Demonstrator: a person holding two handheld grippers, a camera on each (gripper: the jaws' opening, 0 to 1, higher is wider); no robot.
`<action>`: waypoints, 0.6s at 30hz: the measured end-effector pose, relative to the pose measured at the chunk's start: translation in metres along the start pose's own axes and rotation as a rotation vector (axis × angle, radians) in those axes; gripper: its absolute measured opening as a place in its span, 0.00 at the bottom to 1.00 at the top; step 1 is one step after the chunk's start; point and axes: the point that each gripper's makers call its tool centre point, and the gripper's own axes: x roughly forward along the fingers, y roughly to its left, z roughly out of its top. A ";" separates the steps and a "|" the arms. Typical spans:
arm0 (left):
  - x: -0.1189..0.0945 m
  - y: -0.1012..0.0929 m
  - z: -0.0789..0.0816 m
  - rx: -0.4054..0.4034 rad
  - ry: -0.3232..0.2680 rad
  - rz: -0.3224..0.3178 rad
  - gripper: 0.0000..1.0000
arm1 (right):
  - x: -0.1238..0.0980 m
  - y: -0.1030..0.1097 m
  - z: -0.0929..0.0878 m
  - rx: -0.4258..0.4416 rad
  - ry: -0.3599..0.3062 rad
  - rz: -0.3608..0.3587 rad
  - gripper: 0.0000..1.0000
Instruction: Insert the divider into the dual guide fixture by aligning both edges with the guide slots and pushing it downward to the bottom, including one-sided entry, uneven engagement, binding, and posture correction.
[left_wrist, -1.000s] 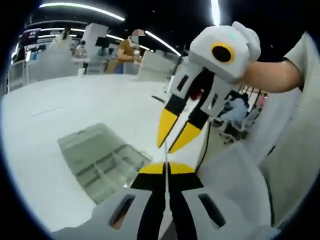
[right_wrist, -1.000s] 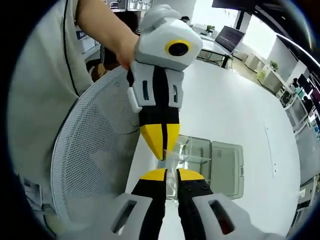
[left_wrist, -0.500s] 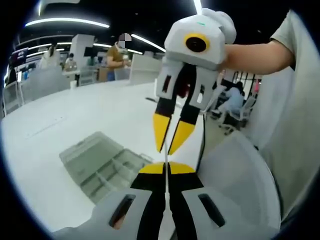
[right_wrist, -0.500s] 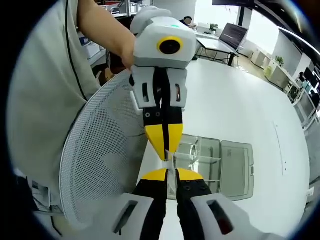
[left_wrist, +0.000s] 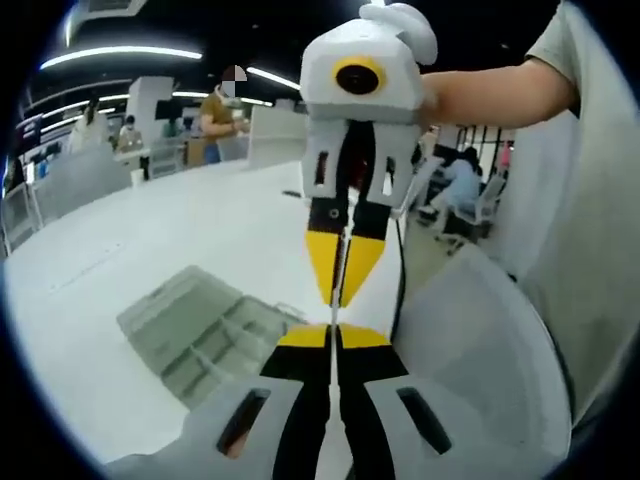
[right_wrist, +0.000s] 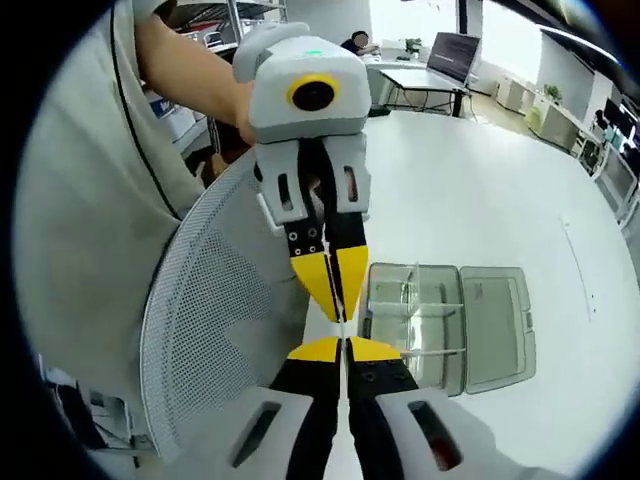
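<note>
A thin clear divider (left_wrist: 334, 314) shows edge-on as a pale line, held in the air between both grippers. In the left gripper view my left gripper (left_wrist: 333, 330) is shut on its near end. My right gripper (left_wrist: 340, 296) points down at it from above, its yellow tips closed on the far end. In the right gripper view my right gripper (right_wrist: 345, 345) is shut on the divider (right_wrist: 344, 325), and the left gripper (right_wrist: 340, 305) meets it tip to tip. The clear guide fixture box (right_wrist: 415, 320) lies open on the white table, below and to the right of the tips.
The fixture box (left_wrist: 200, 330) lies left of the tips in the left gripper view, with its lid (right_wrist: 500, 325) folded flat. A white mesh chair back (right_wrist: 215, 340) stands at the table edge beside the person's torso (right_wrist: 80, 200). Other people work at far desks (left_wrist: 215, 115).
The right gripper's jaws, apart a second ago, have swung upright over the left gripper's tips and shut on the divider. Both views shifted with the hands.
</note>
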 end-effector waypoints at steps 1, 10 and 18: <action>0.001 0.002 0.000 -0.008 0.001 0.006 0.00 | 0.000 -0.001 0.000 0.010 -0.004 0.000 0.00; 0.000 0.012 -0.001 -0.106 -0.003 0.041 0.04 | -0.003 -0.002 0.001 0.192 -0.035 0.019 0.00; -0.001 0.014 -0.005 -0.109 0.013 0.057 0.05 | -0.003 -0.003 0.003 0.320 -0.040 0.024 0.00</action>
